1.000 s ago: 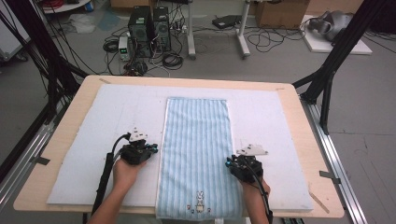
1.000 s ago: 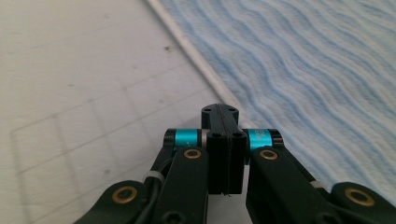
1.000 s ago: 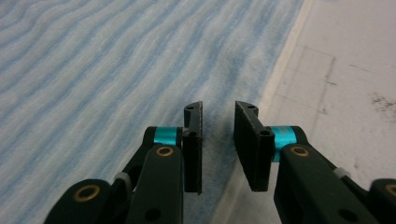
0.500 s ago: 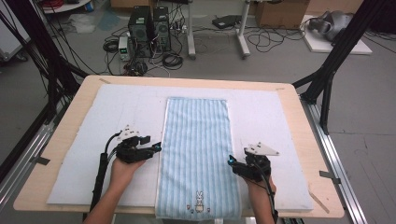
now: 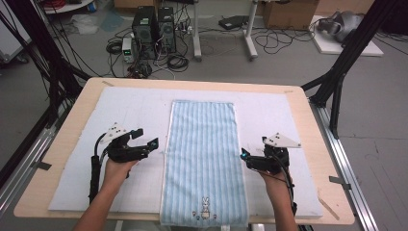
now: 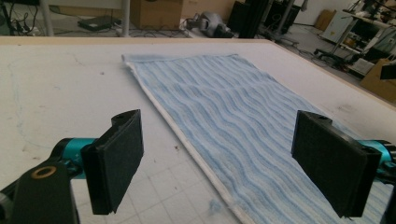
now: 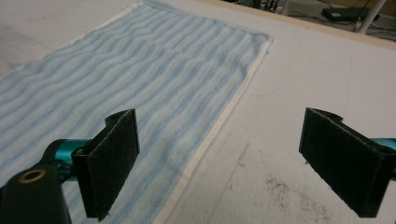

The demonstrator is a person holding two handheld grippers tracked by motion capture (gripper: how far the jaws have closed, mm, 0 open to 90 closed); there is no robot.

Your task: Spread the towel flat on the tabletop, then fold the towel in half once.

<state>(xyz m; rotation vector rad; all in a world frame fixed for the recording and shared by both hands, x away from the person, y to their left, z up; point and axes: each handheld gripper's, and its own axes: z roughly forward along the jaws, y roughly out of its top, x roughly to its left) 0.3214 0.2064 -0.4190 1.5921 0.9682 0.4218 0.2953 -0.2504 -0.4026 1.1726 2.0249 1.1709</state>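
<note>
A blue striped towel (image 5: pixel 203 159) lies flat in the middle of the frame on the white surface (image 5: pixel 269 113). The left gripper (image 5: pixel 146 139) sits at the towel's left edge and the right gripper (image 5: pixel 244 159) at its right edge. Both have their fingers (image 6: pixel 116 163) wide apart, holding nothing.

Both arms come in bare, no sleeves or gloves on. The left gripper (image 5: pixel 144 139) is black all over with a pale grey three-cornered plate on top and a thick black cable trailing back along the forearm. The right gripper (image 5: pixel 246 160) is the same build – black body, grey plate, thinner black cable down the wrist. Up close each has two flat rectangular black pads (image 6: pixel 119 158) with a felt-like face, mounted on teal metal stubs, plus a black bracket with a brass-coloured ring at lower left – same on the right one's pads (image 7: pixel 112 158)
</note>
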